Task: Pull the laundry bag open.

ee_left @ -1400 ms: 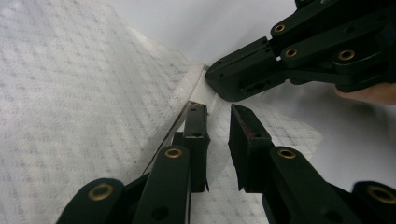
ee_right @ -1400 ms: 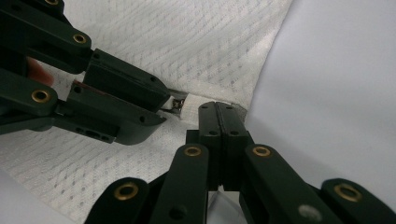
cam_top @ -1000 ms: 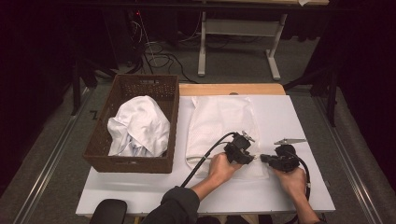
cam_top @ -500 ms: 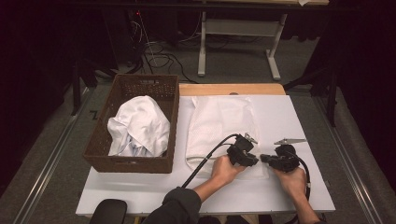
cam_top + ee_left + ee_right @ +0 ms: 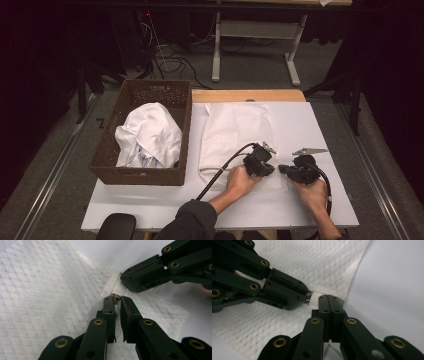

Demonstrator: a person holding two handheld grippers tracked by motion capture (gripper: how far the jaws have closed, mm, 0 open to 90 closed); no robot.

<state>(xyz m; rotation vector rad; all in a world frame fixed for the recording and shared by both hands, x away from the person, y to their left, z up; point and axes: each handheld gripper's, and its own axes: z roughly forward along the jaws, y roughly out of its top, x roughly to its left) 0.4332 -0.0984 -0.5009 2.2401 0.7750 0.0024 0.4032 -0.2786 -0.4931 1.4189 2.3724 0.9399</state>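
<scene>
A white mesh bag (image 5: 237, 135) lies flat on the white table (image 5: 325, 125), just right of a brown wicker basket (image 5: 112, 160) that holds a crumpled white cloth (image 5: 147, 135). Both grippers work at the bag's near right corner. The right gripper (image 5: 328, 298) has its jaws fully together, pinching the fabric edge beside a small white tab (image 5: 314, 300). The left gripper (image 5: 115, 300) stands nearly closed; its jaws have just been closing, and a small metal piece, probably a zipper pull (image 5: 116, 297), sits between the tips with a narrow gap remaining. In the high view the left gripper (image 5: 265, 162) and right gripper (image 5: 285, 169) sit close together, tips nearly meeting. The step in hand appears to be securing the pull while the other side anchors the fabric. The next move likely calls for a firm pinch by the left jaws, then a steady draw along the seam while the right gripper holds the corner taut.
</scene>
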